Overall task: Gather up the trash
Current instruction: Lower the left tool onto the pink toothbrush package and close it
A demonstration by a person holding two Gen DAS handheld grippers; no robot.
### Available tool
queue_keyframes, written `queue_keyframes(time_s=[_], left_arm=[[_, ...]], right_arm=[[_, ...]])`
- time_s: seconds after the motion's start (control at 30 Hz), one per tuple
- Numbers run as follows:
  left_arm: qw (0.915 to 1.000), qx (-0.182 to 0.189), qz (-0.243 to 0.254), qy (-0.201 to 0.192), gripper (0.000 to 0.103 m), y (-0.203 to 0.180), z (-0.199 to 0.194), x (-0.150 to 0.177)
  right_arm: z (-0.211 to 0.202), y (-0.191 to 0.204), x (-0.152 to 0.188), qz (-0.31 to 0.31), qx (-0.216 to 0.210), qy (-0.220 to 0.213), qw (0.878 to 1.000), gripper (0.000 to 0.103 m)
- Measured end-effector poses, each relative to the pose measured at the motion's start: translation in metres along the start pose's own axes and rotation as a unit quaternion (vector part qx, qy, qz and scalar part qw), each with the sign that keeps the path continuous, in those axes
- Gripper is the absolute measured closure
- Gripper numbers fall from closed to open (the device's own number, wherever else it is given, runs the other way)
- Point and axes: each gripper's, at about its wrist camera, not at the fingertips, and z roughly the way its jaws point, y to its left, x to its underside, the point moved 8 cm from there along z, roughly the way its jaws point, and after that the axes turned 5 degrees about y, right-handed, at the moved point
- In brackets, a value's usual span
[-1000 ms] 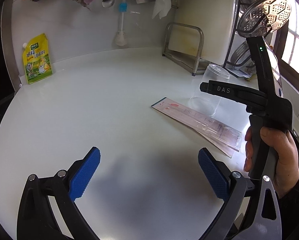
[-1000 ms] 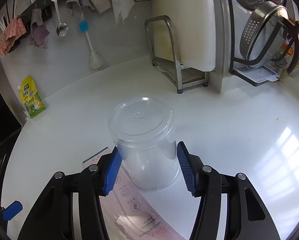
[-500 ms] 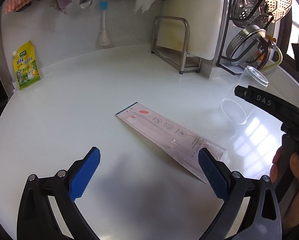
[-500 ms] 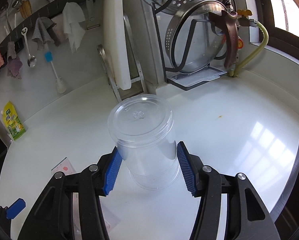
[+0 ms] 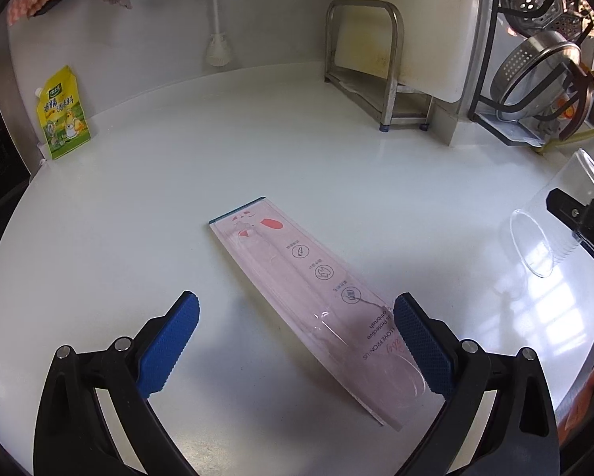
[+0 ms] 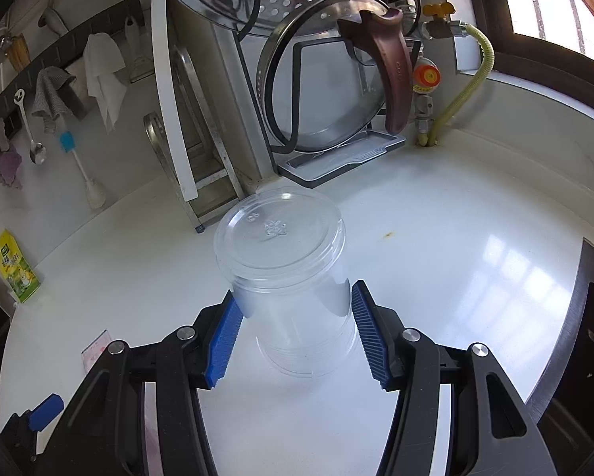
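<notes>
A clear plastic cup (image 6: 289, 277) is held upside down between the blue pads of my right gripper (image 6: 295, 327), lifted above the white counter; it also shows in the left wrist view (image 5: 550, 238) at the right edge. A long pink toothbrush package (image 5: 316, 293) lies flat on the counter. My left gripper (image 5: 295, 331) is open above it, the right pad (image 5: 420, 341) over the package's near end, the left pad (image 5: 170, 341) over bare counter. A corner of the package shows in the right wrist view (image 6: 96, 347).
A yellow sauce pouch (image 5: 60, 113) leans on the back wall at left. A metal rack with a white cutting board (image 5: 376, 79) and a dish rack with pot lids (image 6: 336, 91) stand at the back. A dark sink edge (image 6: 590, 317) is at right.
The right gripper has lifted the cup off the package and carried it right, toward the dish rack. The left gripper has moved closer over the package, still open.
</notes>
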Motion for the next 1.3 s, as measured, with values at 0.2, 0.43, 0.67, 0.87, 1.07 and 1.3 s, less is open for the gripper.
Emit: queue_keyframes(time_s=[0.2, 0.43, 0.67, 0.87, 1.07, 1.3], left_arm=[[0.9991, -0.001, -0.027, 0.033, 0.006, -0.007, 0.015, 0.002], [0.9979, -0.015, -0.037, 0.051, 0.005, -0.01, 0.028, 0.007], [0.9981, -0.01, -0.039, 0.046, 0.008, -0.01, 0.03, 0.003], [0.9994, 0.008, -0.022, 0.024, 0.047, -0.012, 0.018, 0.004], [0.9994, 0.025, -0.004, 0.024, 0.048, -0.007, 0.015, 0.008], [0.9993, 0.023, 0.03, -0.006, 0.049, 0.013, -0.003, 0.006]], right_arm=[[-0.004, -0.003, -0.002, 0.008, -0.011, -0.003, 1.0, 0.05], [-0.008, -0.004, -0.003, 0.013, -0.017, -0.006, 1.0, 0.05], [-0.008, -0.003, -0.003, 0.01, -0.015, -0.006, 1.0, 0.05], [-0.006, -0.001, -0.002, 0.007, -0.013, -0.004, 1.0, 0.05], [-0.004, 0.007, 0.0, -0.005, -0.015, 0.0, 1.0, 0.05], [-0.006, 0.023, 0.007, -0.017, -0.031, 0.0, 0.999, 0.05]])
